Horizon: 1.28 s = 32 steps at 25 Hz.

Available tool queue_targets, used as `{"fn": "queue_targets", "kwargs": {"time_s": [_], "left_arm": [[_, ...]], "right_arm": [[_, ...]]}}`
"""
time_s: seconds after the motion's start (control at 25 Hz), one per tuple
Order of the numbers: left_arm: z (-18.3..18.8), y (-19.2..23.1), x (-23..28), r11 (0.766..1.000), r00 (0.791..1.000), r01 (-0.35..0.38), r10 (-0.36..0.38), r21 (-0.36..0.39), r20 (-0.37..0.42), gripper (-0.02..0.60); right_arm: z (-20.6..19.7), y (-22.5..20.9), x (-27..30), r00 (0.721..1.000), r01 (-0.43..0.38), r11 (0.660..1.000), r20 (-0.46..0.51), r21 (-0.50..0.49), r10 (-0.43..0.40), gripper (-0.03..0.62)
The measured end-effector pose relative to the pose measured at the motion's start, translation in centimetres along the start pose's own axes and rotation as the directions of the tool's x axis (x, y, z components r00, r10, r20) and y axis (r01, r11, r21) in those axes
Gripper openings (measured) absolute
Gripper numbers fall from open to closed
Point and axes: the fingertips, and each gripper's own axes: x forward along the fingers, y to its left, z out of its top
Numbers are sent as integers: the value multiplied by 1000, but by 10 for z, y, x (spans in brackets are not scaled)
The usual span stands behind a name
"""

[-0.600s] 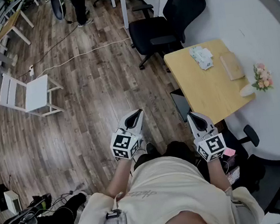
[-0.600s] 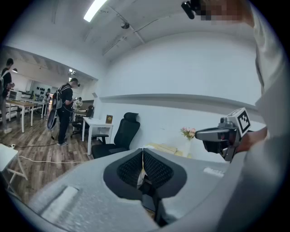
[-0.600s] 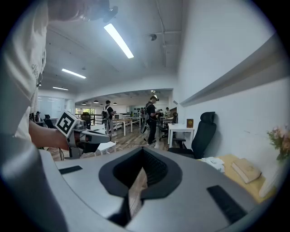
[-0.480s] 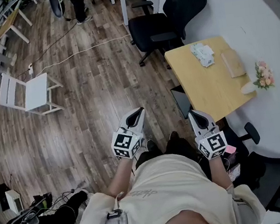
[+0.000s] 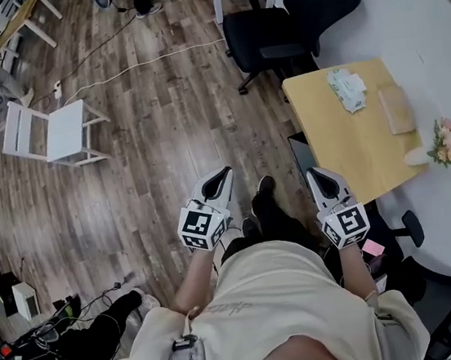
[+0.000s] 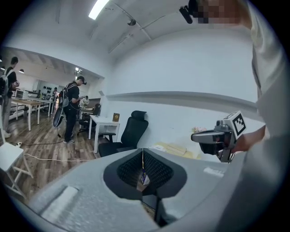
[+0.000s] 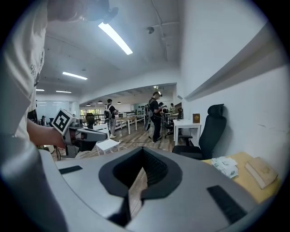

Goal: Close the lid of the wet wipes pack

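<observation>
The wet wipes pack (image 5: 348, 89) is a pale, crumpled packet lying at the far end of the wooden table (image 5: 345, 147). In the right gripper view the wet wipes pack (image 7: 225, 166) lies ahead to the right; its lid is too small to make out. My left gripper (image 5: 219, 177) hangs over the floor, well left of the table, with its jaws together and nothing between them. My right gripper (image 5: 320, 177) is held near the table's near corner, also shut and empty. The left gripper (image 7: 86, 135) appears off to the side in the right gripper view, and the right gripper (image 6: 216, 136) in the left gripper view.
A brown flat box (image 5: 397, 109) and a small vase of flowers (image 5: 444, 140) sit on the table by the wall. A black office chair (image 5: 273, 41) stands beyond the table and another (image 5: 439, 303) behind me. A white chair (image 5: 54, 132) and a cable (image 5: 136, 67) are on the wood floor.
The person has stepped forward; a foot now shows between the grippers. The table sits slightly farther right in view. Both grippers stay shut in front of the body.
</observation>
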Motion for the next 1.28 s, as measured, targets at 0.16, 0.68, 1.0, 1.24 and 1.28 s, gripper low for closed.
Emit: {"fn": "queue_targets", "kwargs": {"time_s": [0.16, 0.68, 1.0, 1.24, 1.28], "left_arm": [[24, 15, 40, 999, 1000, -15, 17, 51, -22, 18], [95, 36, 194, 994, 994, 111, -111, 2, 0, 18], [109, 62, 247, 981, 982, 186, -184, 61, -34, 18], [130, 96, 298, 940, 948, 319, -314, 122, -58, 18], [134, 101, 305, 926, 936, 351, -345, 136, -67, 18]], "right_arm": [[8, -40, 40, 999, -31, 999, 41, 32, 30, 2], [25, -167, 120, 996, 53, 997, 66, 50, -56, 2], [28, -199, 152, 993, 113, 990, 24, 86, -116, 2], [58, -215, 193, 973, 217, 961, 33, 173, -226, 2], [64, -218, 199, 965, 254, 953, 27, 164, -262, 2]]}}
